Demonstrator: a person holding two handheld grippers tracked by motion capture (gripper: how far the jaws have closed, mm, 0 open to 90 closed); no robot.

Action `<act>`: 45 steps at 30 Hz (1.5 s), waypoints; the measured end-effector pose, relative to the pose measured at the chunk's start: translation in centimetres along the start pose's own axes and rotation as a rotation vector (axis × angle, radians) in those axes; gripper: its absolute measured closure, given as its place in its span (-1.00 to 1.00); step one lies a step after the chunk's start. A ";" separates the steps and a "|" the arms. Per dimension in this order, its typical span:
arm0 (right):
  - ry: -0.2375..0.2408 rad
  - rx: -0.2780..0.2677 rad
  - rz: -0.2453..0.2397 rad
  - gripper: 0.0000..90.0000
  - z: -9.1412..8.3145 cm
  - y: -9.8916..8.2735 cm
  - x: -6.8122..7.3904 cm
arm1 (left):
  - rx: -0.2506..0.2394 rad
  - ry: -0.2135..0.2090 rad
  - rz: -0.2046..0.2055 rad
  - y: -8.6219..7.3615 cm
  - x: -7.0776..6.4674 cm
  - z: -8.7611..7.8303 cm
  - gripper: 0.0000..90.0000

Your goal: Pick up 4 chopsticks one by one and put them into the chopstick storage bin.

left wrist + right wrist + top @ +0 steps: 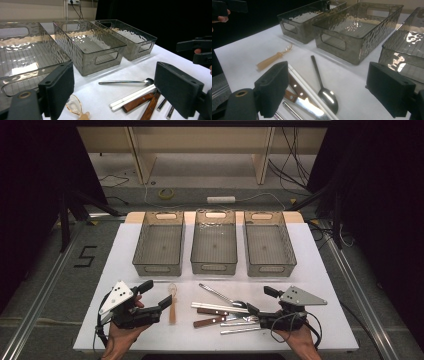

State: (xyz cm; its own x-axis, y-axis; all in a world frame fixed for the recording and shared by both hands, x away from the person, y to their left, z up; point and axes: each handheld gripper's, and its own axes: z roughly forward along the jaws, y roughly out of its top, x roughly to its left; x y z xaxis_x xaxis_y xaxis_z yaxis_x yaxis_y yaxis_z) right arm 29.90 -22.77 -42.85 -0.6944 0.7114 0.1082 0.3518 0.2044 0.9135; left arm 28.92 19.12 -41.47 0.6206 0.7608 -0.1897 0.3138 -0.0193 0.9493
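Observation:
Loose cutlery lies on the white table (125,265) in front of three bins: a tan plastic spoon (172,304), a metal spoon (220,295), white chopsticks (220,307) and wooden-handled knives (209,312). My left gripper (156,294) rests low at the front left, open and holding nothing, just left of the plastic spoon (75,106). At the front right my right gripper (261,300) is open beside the cutlery pile. In the right gripper view the metal spoon (322,80) and chopsticks (304,85) lie ahead between the jaws.
Three clear grey bins stand side by side at the back: left (157,268), middle (214,267), right (270,268). All three look bare inside. The table ends just behind my hands; cables and wooden furniture legs lie on the floor beyond the far edge.

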 end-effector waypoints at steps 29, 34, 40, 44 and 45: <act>0.135 0.488 -0.201 -0.11 3.8 4.4 -2.5 | -0.001 0.003 -0.009 0.0 0.1 0.1 -0.64; 0.162 0.593 -0.240 0.04 5.3 3.9 -2.6 | 0.001 0.000 -0.005 0.0 0.0 0.1 -0.64; 0.193 0.679 -0.280 0.24 7.1 3.3 -2.7 | 0.001 0.000 -0.005 0.0 0.0 0.0 -0.64; 0.191 0.721 -0.287 0.33 7.7 3.1 -2.7 | 0.001 0.000 -0.005 0.0 0.0 0.0 -0.64; 0.199 0.746 -0.306 0.38 8.0 2.8 -2.7 | 0.001 0.000 -0.005 0.0 0.0 0.0 -0.64</act>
State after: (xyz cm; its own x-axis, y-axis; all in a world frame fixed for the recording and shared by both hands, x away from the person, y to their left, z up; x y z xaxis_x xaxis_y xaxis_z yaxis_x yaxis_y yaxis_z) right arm 37.81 -18.72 -43.71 -0.9004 0.4341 0.0286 0.4046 0.8115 0.4215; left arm 28.96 19.11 -41.47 0.6194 0.7606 -0.1942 0.3176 -0.0165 0.9481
